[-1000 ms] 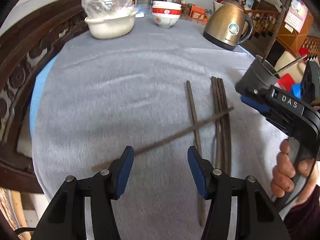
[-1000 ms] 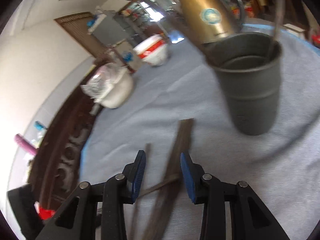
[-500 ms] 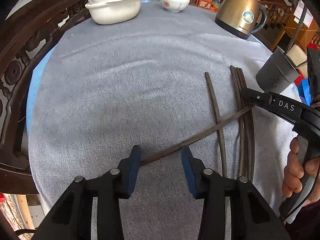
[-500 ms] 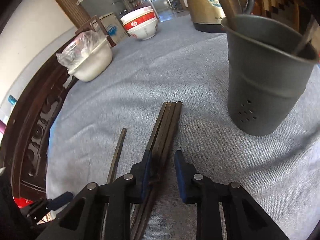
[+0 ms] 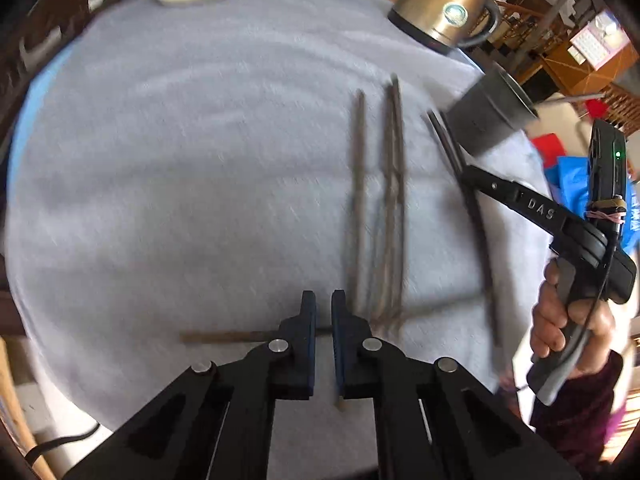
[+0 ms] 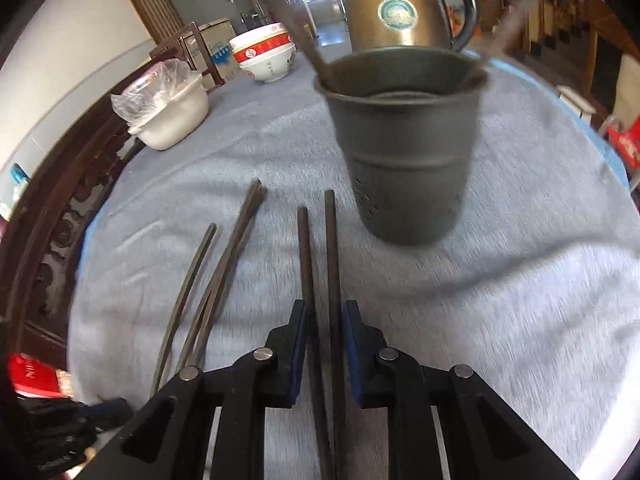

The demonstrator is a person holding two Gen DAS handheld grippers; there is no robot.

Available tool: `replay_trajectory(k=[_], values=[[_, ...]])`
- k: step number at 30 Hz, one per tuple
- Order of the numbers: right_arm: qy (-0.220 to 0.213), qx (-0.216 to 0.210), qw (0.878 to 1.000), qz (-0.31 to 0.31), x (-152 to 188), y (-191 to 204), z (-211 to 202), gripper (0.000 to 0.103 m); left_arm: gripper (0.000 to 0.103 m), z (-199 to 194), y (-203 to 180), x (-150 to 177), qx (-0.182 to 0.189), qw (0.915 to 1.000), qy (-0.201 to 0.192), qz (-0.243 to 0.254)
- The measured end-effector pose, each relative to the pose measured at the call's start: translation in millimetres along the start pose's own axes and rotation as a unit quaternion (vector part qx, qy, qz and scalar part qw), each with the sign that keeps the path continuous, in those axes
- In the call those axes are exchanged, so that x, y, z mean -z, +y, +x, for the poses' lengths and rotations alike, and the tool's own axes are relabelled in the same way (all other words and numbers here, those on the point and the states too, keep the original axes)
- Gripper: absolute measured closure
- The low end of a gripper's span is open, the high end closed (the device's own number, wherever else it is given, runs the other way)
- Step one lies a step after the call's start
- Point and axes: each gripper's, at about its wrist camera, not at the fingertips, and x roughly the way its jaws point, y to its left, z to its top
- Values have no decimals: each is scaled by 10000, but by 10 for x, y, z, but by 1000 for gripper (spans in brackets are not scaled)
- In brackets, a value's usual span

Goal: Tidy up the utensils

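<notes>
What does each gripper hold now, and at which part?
Left gripper: one crosswise chopstick, near its middle. Right gripper, fingers just closing: two chopsticks, partway along.

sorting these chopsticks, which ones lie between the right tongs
The two dark chopsticks nearest the grey holder, side by side between the right tongs. The other chopsticks lie apart on the cloth to their left.

Open grey cloth (image 5: 180, 168) left — utensil cup (image 6: 404, 148) and kettle (image 6: 396, 4) block ahead.
</notes>
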Motion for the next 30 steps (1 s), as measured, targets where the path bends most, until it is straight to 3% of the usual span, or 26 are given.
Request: replay_trajectory(k=[3,6,10,22,23,24,27,30], values=[[-18,-395,9991,180,42,-123,-137,83,95,-24,-44,96,31,10000,-15,63],[-241,-185,9993,218,-8,-205,-218,81,95,-90,-67,110,4,9998,-174,90],[-200,-325,9987,348,-115,-217,-103,81,95,-204,-96,103,-285,9981,-475,275],[1,481,9988,-13,-362,58,353,82,95,-300,-285,140,-472,9882,-824,1204],[2,501,9987,-79,-369,85,364,91,95,-301,-310,150,-458,9871,-824,1294],[28,468,9988,-136,-369,102,369,95,95,-306,-345,173,-464,9857,-828,1393],[-79,355,9990,-259,-339,118,278,96,95,-288,-451,228,-512,9803,-846,1709],[-282,19,9988,-399,-289,134,37,96,88,-324,-546,321,-557,9738,-852,2035]])
